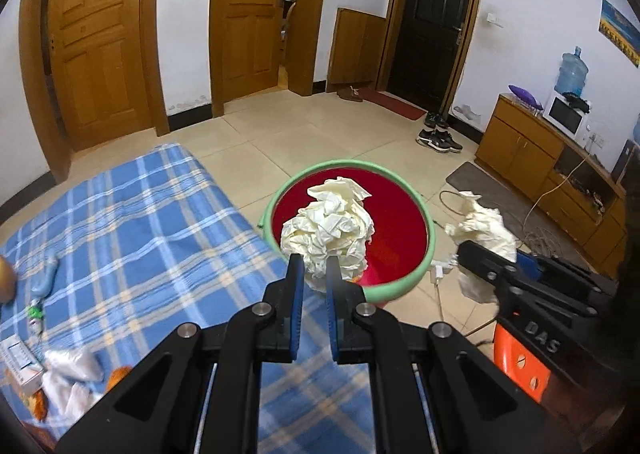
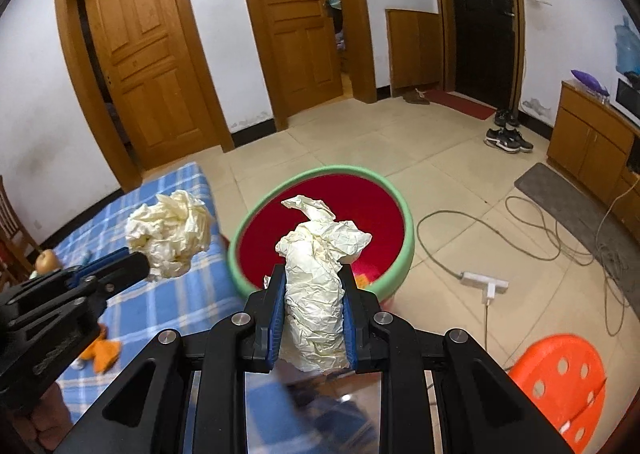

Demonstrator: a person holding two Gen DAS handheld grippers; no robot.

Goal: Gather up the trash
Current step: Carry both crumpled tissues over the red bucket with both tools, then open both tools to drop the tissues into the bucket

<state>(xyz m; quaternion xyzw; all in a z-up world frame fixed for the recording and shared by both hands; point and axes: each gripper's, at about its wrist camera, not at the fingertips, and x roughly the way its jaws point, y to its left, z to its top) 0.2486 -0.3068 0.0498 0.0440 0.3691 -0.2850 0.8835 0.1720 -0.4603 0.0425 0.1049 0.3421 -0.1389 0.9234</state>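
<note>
judging from the frames, the collecting was partway done: both pieces of trash had been lifted but neither sat in the bin (image 1: 430, 230) yet, whose red inside showed only a small orange scrap low in the right wrist view, what it was i could not tell. the left gripper (image 1: 313, 274) had its blue pads pressed onto a crumpled paper ball (image 1: 326, 232), which hung at the centre of the left wrist frame over the green rim, apart from the bin floor. the right gripper (image 2: 313, 290) pinched a longer crumpled paper wad (image 2: 320, 278) between its pads, upright at the centre of its own frame, also above the near rim. both tools were angled forward and downward toward the bin, side by side, each visible at the edge of the other's view. left over, by my reading, was the release of both papers, and then the white wrappers (image 1: 70, 374) and other bits lying on the blue checked cloth (image 1: 132, 222) in the lower left of the left wrist frame, if those count as trash
</note>
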